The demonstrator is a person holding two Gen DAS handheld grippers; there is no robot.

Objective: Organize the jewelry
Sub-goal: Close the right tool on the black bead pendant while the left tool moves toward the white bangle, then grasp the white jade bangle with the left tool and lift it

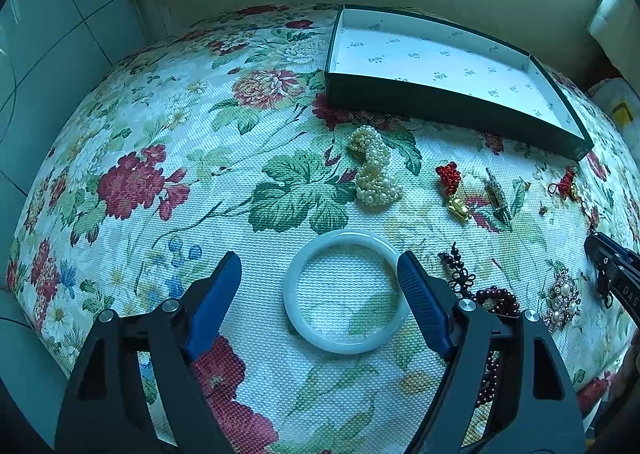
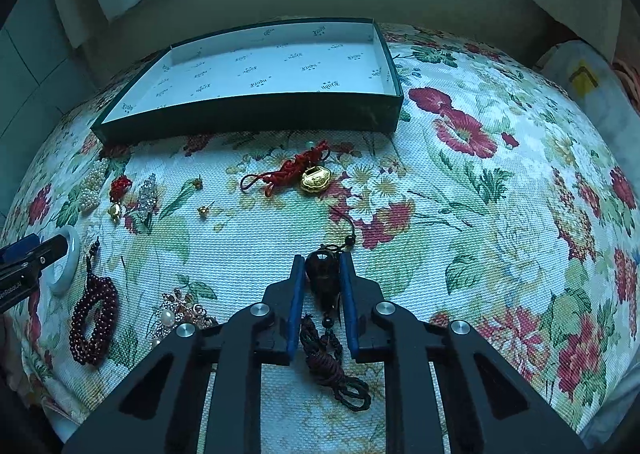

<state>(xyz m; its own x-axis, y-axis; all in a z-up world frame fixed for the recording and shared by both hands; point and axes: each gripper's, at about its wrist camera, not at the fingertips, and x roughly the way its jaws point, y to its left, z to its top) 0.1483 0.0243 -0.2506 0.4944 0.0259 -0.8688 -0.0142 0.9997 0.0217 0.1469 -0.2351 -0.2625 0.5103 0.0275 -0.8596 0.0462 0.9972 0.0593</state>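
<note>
Dark teardrop pendant [image 2: 322, 274] on a dark braided cord [image 2: 334, 366] lies on the floral-clothed surface [image 2: 480, 213], pinched between the blue pads of the right claw [image 2: 323, 266]; the cord trails back between the claw's arms and coils in a loop just behind the pads. White jade bangle [image 1: 346, 292] lies flat on the cloth between the fingers of the left claw [image 1: 320, 266], which is spread wide, the right pad touching or just beside the bangle's rim, the left pad well apart from it. Beyond the bangle: a heap of pearl strands [image 1: 374, 173], then a red knot with a gold charm [image 1: 454, 189], a slim rhinestone clip [image 1: 496, 193], and a red cord with a gold lock pendant [image 2: 310, 173] nearer the right claw. Two small gold stud earrings [image 2: 205, 209] sit apart on the cloth. Beside the left claw, a dark red beaded bracelet [image 2: 94, 322] and a rhinestone-and-pearl brooch [image 2: 176, 314]. At the far edge, an open dark green box [image 2: 256, 117] with white printed lining, nothing in it.
</note>
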